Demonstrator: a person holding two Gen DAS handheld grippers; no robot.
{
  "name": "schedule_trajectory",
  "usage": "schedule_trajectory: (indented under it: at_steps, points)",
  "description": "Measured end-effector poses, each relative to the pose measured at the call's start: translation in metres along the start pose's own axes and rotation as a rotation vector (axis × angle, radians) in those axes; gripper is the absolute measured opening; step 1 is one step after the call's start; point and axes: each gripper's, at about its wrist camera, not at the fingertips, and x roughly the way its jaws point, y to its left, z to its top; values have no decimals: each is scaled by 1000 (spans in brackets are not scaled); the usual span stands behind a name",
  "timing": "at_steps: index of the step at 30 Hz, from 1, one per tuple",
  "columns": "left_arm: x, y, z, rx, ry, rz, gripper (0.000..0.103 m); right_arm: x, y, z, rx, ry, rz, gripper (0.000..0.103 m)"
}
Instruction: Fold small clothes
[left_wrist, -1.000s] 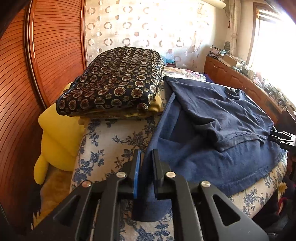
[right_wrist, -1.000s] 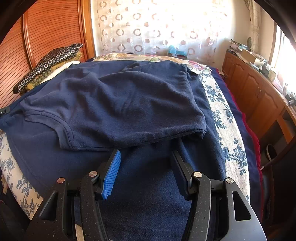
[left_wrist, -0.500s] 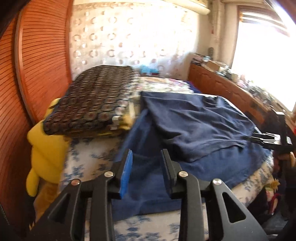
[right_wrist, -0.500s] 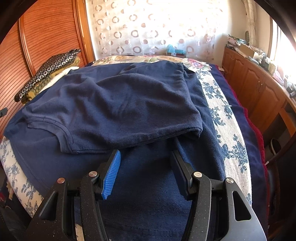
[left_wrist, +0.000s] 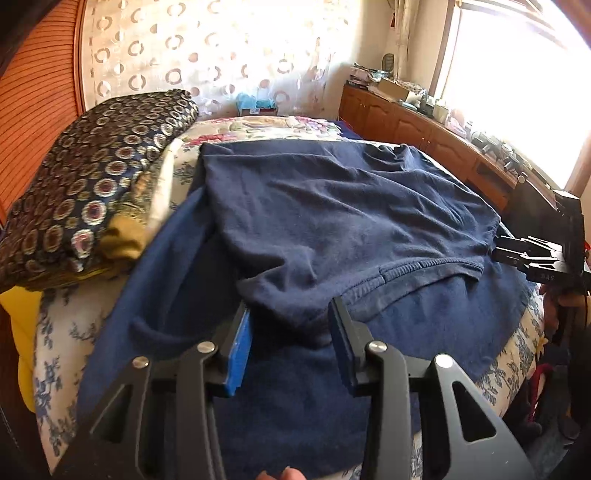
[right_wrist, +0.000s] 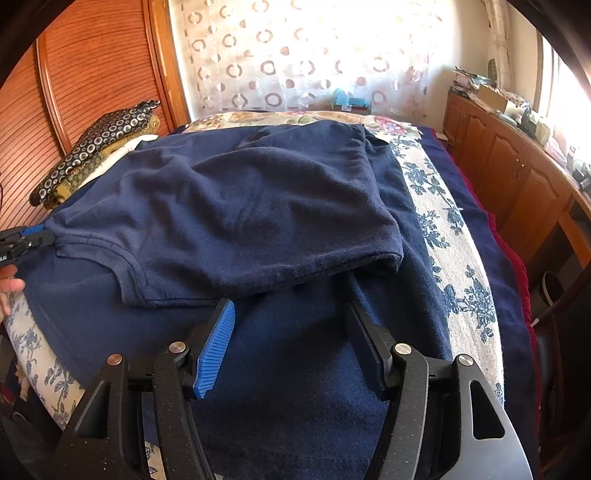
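Note:
A dark navy garment (left_wrist: 332, 221) lies half folded on the bed, its upper layer laid over the lower one; it also fills the right wrist view (right_wrist: 236, 214). My left gripper (left_wrist: 290, 314) is open, its jaws standing either side of the folded layer's near left corner with cloth between them. My right gripper (right_wrist: 291, 314) is open and empty, just in front of the folded layer's hem. The right gripper also shows at the right edge of the left wrist view (left_wrist: 532, 254), and the left gripper at the left edge of the right wrist view (right_wrist: 26, 240).
A patterned dark cushion (left_wrist: 92, 177) on yellow bedding sits at the left, by the wooden headboard (right_wrist: 92, 74). A floral bedsheet (right_wrist: 443, 229) shows on both sides. A wooden cabinet (left_wrist: 424, 136) with clutter runs along the right under a bright window.
My left gripper has opened from nearly shut and swung right and forward, up to the folded layer's corner. My right gripper has stayed open and hardly moved.

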Motion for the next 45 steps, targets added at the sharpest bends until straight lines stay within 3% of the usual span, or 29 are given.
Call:
schedule_trajectory:
  at_steps: [6,16,21,31,43,44,45]
  points:
    - [18,6,6,-40,30,-23,40,0,0,0,2,0,0,64]
    - [24,3,6,-25,24,-12,43,1,0,0,1,-1,-1,64]
    - [28,-6,7,21,33,18,51,1,1,0,1,0,-2,64]
    - [32,-15,8,74,45,73,53,-2,-1,-1,18,-15,-3,64]
    - [30,-11,9,51,37,38,53,1,-33,22,120,12,-10,62]
    - [29,-7,9,31,30,21,52,2,-36,26,130,11,-20,62]
    - [27,-5,10,16,23,11,44,3,-39,29,142,11,-22,62]
